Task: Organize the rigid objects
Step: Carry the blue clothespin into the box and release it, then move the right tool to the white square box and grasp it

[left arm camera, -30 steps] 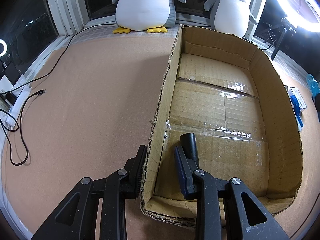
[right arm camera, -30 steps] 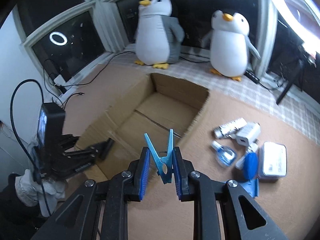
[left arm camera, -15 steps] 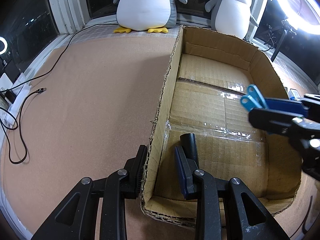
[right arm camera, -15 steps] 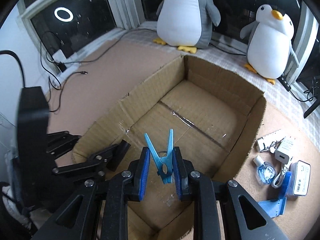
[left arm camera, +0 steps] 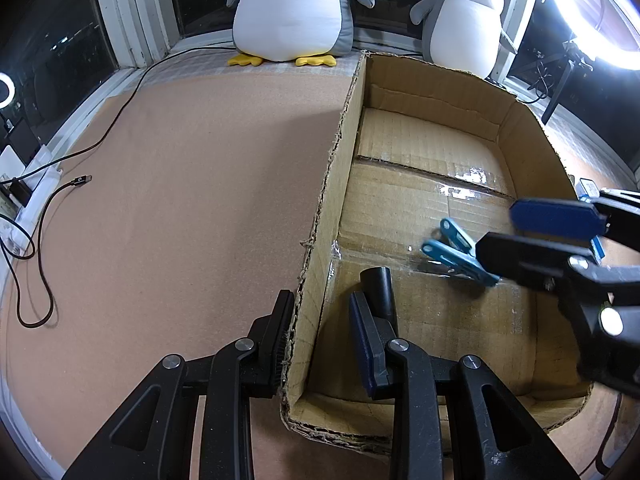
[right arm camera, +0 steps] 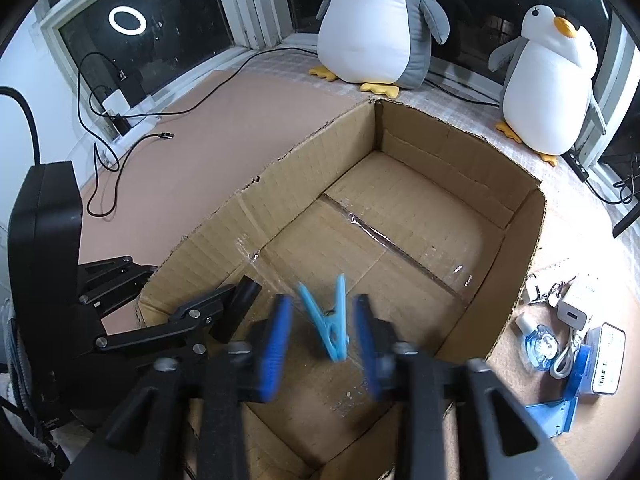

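Two sets of tongs were in my views, both at the cardboard box [left arm camera: 420,208]. My left tongs [left arm camera: 320,336] straddled the box's near-left wall, one finger outside on the brown surface [left arm camera: 180,200] and the other inside; the fingers stood apart with only the wall between them, and I could not tell whether they pinched it. From the right wrist view my right tongs [right arm camera: 320,340] hung over the box with their blue pads spread wide, gripping nothing. The blue clothespin [right arm camera: 330,320] sat between those pads without touching either, blurred, its two legs pointing away from me. In the left wrist view the same clothespin [left arm camera: 460,254] appeared over the box floor near the strip of clear tape, just ahead of the right tongs' fingers; I could not tell whether it rested on the cardboard or was in the air above it.

Outside the box on the right lay a small cluster: a white charger [right arm camera: 574,312], a small clear bottle [right arm camera: 538,340] and a white case [right arm camera: 606,360], close together. Two stuffed penguins [right arm camera: 376,24] stood by the window beyond the box, and a black cable [left arm camera: 36,240] trailed over the surface on the left
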A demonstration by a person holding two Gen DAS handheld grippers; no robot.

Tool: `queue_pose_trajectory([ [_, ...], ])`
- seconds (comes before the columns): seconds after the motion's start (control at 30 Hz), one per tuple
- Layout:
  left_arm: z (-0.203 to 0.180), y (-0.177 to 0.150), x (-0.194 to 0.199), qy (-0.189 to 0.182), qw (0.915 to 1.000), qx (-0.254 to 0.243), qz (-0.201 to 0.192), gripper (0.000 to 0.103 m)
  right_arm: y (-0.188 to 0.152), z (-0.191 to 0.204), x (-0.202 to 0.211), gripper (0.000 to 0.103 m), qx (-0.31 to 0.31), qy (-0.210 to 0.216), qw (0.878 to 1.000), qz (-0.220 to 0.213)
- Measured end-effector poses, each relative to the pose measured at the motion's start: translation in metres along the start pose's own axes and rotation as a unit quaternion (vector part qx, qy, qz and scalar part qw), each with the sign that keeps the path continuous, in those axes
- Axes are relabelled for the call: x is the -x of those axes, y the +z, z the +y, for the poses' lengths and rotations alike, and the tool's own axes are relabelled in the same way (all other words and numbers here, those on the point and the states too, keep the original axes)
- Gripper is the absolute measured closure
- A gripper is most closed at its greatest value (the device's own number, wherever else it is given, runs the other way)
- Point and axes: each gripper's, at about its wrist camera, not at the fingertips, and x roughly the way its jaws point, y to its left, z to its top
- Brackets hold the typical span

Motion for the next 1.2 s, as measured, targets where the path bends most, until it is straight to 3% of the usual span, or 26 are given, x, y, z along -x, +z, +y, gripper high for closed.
queue_pose_trajectory([
  [0.37,0.000,0.000,0.000,0.000,1.0000,0.000,0.000,0.072,0.001,-0.009,0.021,0.056,-0.026,0.023,0.999,-0.022],
  [0.6,0.000,0.000,0.000,0.000,1.0000,0.000,0.000,0.072,-0.005,-0.026,0.056,0.055,-0.050,0.030,0.997,-0.058],
  [0.7,0.000,0.000,0.000,0.000,1.0000,0.000,0.000,0.072,-0.012,-0.046,0.076,0.048,-0.077,0.027,0.994,-0.077],
  [0.93,0.000,0.000,0.000,0.000,1.0000,-0.001,0.000,0.072,-0.039,-0.114,0.111,0.026,-0.136,-0.030,0.985,-0.099],
  [1.07,0.000,0.000,0.000,0.001,1.0000,-0.001,0.001,0.072,-0.054,-0.161,0.113,0.017,-0.180,-0.057,0.978,-0.085],
  [1.2,0.000,0.000,0.000,0.001,1.0000,-0.001,0.001,0.072,-0.064,-0.202,0.103,0.016,-0.202,-0.104,0.972,-0.054],
])
